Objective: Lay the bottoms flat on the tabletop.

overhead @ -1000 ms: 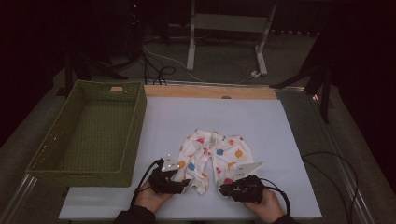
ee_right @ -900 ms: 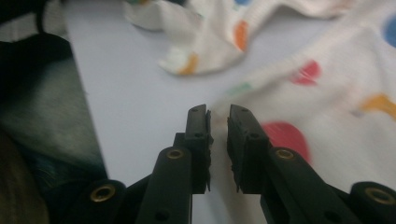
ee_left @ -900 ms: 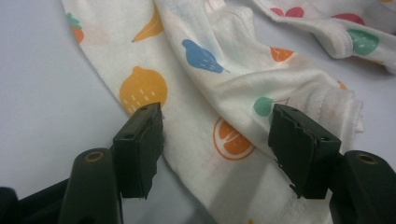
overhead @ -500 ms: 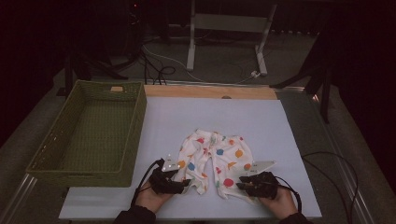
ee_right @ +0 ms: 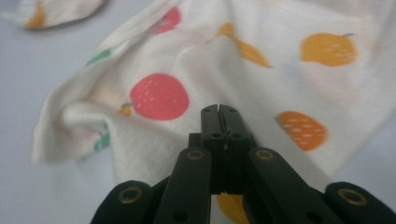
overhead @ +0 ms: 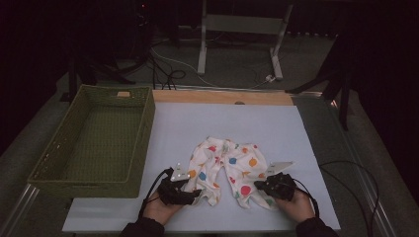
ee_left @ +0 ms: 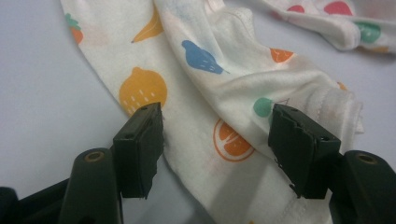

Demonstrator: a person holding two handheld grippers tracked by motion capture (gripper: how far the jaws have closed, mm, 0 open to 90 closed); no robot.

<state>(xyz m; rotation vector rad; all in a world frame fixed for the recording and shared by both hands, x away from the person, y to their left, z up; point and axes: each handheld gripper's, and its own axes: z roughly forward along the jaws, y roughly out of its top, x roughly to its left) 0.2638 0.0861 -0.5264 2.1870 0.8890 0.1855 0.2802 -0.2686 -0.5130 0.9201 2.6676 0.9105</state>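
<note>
Near the surface's (overhead: 276, 123) front edge lie fruit-print baby trousers (overhead: 228, 170). The left gripper (ee_left: 217, 140) has fingers apart astride one leg's cloth. The right gripper (ee_right: 219, 112) has just been closing; its fingers meet over the other leg, no cloth visibly pinched.

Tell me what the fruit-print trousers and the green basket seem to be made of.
White fruit-print baby trousers: soft knit fabric, likely cotton jersey; matte, limp folds, stitched ribbed cuff. Green rectangular basket: woven, probably wicker or paper rope; matte, with a visible weave texture on its walls.
</note>
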